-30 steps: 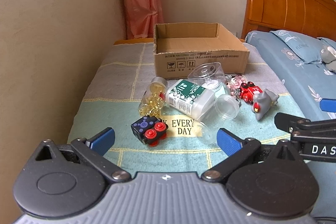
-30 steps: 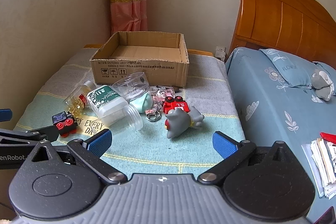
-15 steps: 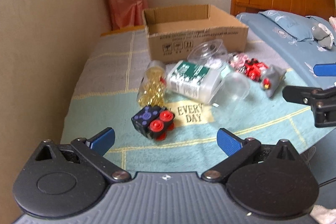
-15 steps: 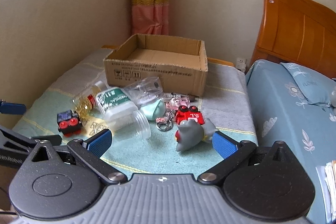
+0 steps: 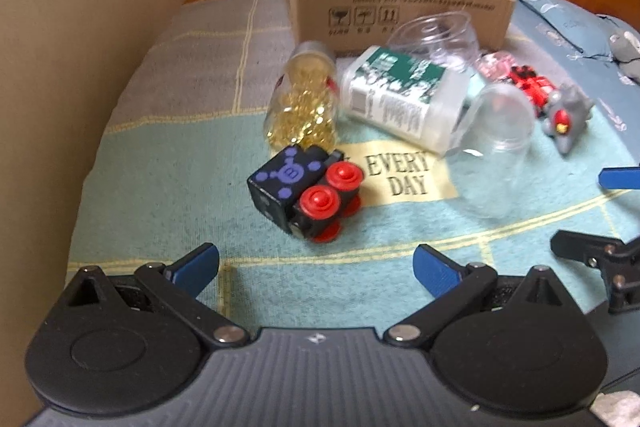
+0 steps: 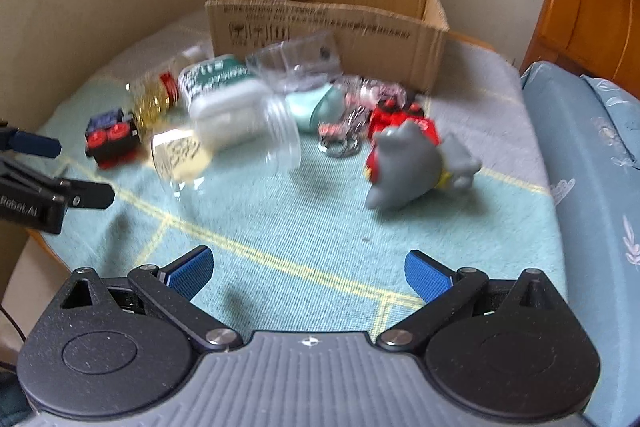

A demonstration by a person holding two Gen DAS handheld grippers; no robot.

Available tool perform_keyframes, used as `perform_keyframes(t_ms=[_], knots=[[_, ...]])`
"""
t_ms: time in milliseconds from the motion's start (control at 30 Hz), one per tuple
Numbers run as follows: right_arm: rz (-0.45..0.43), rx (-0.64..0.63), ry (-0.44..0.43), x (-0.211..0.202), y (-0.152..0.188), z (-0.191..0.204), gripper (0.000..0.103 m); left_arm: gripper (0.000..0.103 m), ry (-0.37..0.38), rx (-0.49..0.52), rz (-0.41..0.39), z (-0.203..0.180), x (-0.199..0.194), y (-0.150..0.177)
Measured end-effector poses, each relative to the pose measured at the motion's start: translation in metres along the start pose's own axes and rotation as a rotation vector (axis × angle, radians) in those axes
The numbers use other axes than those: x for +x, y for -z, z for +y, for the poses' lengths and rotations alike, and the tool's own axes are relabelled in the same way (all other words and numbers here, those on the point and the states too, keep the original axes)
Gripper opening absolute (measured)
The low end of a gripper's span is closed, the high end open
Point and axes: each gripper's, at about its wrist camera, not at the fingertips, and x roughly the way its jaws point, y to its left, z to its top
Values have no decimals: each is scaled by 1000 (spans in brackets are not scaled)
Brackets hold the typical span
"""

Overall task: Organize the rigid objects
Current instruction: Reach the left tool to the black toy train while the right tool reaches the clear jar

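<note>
**Both grippers closing in on the clutter**

Both cams are sitting lower and nearer the pile vs 0.5 s ago — items are looming bigger, right view is blurring. Left gripper (image 5: 316,263) is hanging spread wide, holding nothing, lined up w/ the black toy train (image 5: 306,197), which is lying on its side on the teal cloth (image 5: 160,187) just short of the tips. Right gripper (image 6: 308,269) is also gaping, empty, pointing toward the grey shark toy (image 6: 416,167). Gold-bead jar (image 5: 306,103), green-label bottle (image 5: 400,99) and clear jar (image 5: 496,147) are lying tipped betw. train and cardboard box (image 5: 400,11) — box is sitting at the far end.
</note>
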Motion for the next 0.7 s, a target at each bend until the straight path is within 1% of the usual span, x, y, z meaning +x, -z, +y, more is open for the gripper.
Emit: perform_keyframes(t_ms=[67,200,300,533,700], knots=[[11,-13,-1,6,0,1,103,102,16,-25,-7,4,3,-1],[13,-20,-16,14,-2,2,103,102,-3,-45,-34,9,9,-5],[6,-40,-31,17,-6,3,103,102,-11,-56,-39,11,13,-11],[-56,-50,-42,22,-5,9,103,102,-31,-80,-51,9,24,-25],[-69,-53,-43,24,-4,12,103,102,-30,-76,-60,21,20,-16]])
